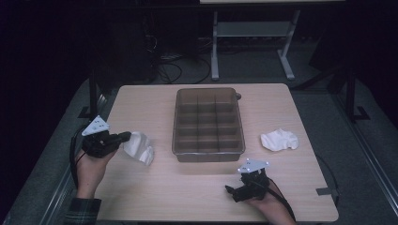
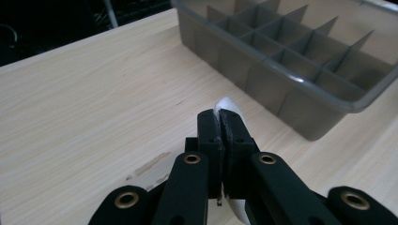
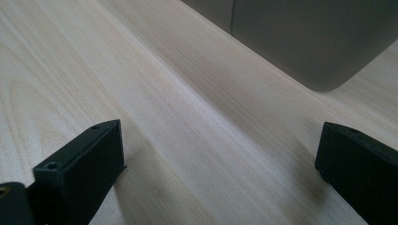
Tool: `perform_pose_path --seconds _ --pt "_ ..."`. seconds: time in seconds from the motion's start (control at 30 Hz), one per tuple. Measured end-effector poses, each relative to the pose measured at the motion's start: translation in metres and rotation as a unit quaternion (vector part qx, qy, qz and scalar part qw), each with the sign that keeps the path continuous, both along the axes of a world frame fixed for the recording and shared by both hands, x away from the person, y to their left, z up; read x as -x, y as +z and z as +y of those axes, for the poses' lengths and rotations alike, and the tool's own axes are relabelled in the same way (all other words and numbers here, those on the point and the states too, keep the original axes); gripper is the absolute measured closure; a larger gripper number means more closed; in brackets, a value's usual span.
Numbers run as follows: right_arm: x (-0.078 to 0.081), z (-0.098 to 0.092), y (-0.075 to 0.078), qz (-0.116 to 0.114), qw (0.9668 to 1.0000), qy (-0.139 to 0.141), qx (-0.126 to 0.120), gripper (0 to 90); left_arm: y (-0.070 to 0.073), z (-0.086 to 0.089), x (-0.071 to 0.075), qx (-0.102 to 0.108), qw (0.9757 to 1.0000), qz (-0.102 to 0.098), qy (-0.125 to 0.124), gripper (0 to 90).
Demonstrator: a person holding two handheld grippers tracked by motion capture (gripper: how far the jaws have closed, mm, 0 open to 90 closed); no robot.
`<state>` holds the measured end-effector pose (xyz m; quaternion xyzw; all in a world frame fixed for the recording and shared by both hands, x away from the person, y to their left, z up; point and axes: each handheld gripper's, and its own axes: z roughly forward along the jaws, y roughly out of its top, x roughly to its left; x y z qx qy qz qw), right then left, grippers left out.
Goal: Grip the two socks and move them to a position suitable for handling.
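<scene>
My left gripper [image 1: 125, 137] is at the table's left side, shut on a white cloth [image 1: 139, 147] that hangs from its tips toward the grey divided bin [image 1: 209, 156]. In the left gripper view the jaws [image 2: 220, 118] are pressed together with a strip of the white cloth [image 2: 226, 102] pinched between them, and the bin [image 2: 263, 79] lies ahead to the right. My right gripper [image 1: 230, 190] rests near the table's front edge, right of centre. Its jaws [image 3: 220, 145] stand wide open over bare wood with nothing between them.
A second crumpled white cloth [image 1: 279, 139] lies on the table [image 1: 187, 187] to the right of the bin. The bin's compartments look empty. A corner of the bin [image 3: 300, 42] is close ahead of the right gripper. A metal stand is on the floor beyond the table.
</scene>
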<state>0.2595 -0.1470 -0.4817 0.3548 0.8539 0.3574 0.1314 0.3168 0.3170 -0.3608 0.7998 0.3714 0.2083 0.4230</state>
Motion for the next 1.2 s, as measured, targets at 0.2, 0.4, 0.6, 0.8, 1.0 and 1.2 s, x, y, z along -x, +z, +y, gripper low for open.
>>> perform_pose_path --seconds 0.2,0.4,0.6,0.8,1.0,1.2 --pt "0.000 0.000 0.000 0.000 1.0000 0.000 0.000 1.1 0.006 -0.008 0.004 0.004 0.9998 -0.003 -0.017 87.9" --pt "0.000 0.000 0.000 0.000 1.0000 0.000 0.000 1.1 0.011 -0.015 0.009 0.007 0.9993 -0.005 -0.036 87.9" --pt "0.000 0.000 0.000 0.000 1.0000 0.000 0.000 1.1 0.018 -0.025 0.016 0.007 0.9983 -0.008 -0.057 88.0" --pt "0.000 0.000 0.000 0.001 1.0000 0.000 -0.001 1.1 0.023 -0.036 0.022 0.010 0.9967 -0.010 -0.079 88.0" --pt "0.000 0.000 0.000 0.000 1.0000 0.000 0.000 1.1 0.024 -0.048 0.026 0.010 0.9947 -0.006 -0.102 88.0" --pt "0.000 0.000 0.000 0.001 1.0000 0.000 -0.001 1.1 0.026 -0.058 0.029 0.011 0.9925 -0.003 -0.122 88.0"
